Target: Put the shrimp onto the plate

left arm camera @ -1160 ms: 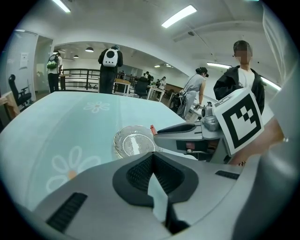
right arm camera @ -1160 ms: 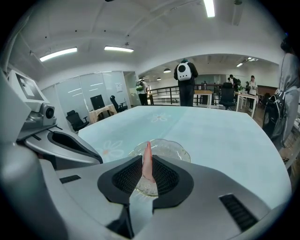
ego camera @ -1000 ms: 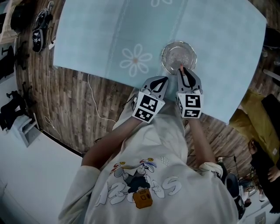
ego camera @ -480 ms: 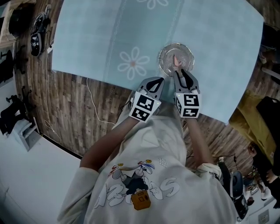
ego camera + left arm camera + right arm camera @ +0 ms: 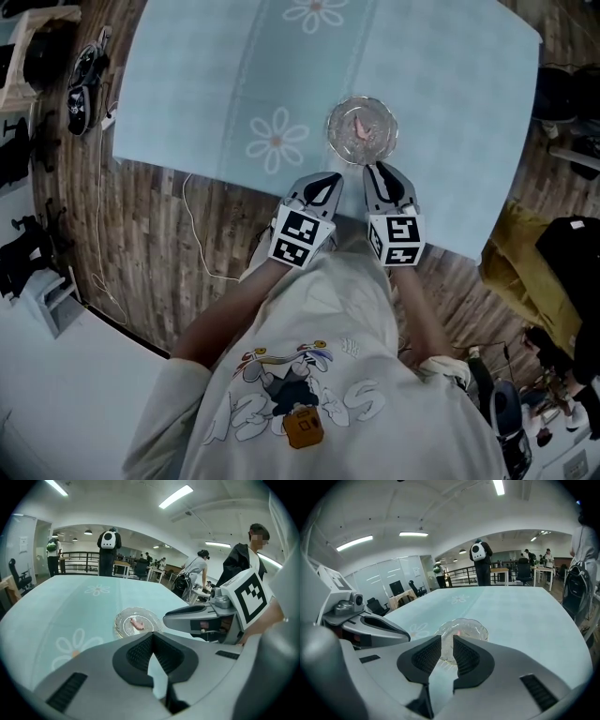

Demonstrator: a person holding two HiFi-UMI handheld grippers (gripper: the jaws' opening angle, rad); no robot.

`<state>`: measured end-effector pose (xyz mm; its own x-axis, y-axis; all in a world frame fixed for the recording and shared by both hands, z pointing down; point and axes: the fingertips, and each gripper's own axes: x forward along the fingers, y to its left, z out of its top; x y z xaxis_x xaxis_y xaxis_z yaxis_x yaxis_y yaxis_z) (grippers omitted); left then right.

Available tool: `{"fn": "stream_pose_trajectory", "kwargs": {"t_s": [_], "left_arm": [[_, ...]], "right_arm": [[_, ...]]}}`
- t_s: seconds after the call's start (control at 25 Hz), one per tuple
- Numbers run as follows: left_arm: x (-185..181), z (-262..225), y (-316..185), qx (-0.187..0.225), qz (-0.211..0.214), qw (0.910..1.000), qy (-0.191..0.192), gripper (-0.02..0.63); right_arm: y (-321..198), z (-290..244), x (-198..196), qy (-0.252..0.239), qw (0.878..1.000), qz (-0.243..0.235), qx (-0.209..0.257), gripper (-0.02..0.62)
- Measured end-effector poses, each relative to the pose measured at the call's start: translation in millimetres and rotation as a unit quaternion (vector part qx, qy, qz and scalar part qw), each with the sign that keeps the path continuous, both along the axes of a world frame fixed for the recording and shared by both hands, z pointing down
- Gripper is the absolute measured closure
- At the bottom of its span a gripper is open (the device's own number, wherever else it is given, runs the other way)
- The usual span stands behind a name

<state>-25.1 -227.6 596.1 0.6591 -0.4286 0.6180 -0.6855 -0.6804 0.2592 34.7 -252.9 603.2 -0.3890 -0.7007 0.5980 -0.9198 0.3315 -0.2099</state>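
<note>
Head view: shrimp (image 5: pixel 359 129) lies in the glass plate (image 5: pixel 334 142) on the blue tablecloth (image 5: pixel 450 103). Your right gripper (image 5: pixel 373 169) sits just short of the plate's near rim, jaws a narrow gap apart, nothing between them. Your left gripper (image 5: pixel 331 178) is beside it, jaws meeting at the tips, empty.

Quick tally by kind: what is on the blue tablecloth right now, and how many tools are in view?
Glass plate: 1
Shrimp: 1, lying on the plate
Tools: 2, the left tool shut, the right tool slightly open, neither holding anything
Total: 4
</note>
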Motion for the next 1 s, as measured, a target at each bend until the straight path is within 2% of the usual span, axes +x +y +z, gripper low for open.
{"fn": "stream_pose_trajectory", "kwargs": {"t_s": [0.12, 0.6, 0.76, 1.0], "left_arm": [[0, -4, 7, 0.007, -0.017, 0.9998, 0.003, 0.603], [-3, -54, 43, 0.051, -0.054, 0.9971, 0.018, 0.603], [1, -84, 54, 0.089, -0.061, 0.9937, 0.030, 0.603], [16, -135, 79, 0.139, -0.050, 0.9878, 0.049, 0.603]], "right_arm": [[11, -16, -1, -0.003, 1.000, -0.006, 0.022, 0.533], [61, -83, 10, -0.016, 0.997, -0.009, 0.075, 0.549], [75, -110, 17, -0.022, 0.995, -0.008, 0.099, 0.549], [95, -154, 19, -0.034, 0.989, -0.020, 0.141, 0.549]]}}
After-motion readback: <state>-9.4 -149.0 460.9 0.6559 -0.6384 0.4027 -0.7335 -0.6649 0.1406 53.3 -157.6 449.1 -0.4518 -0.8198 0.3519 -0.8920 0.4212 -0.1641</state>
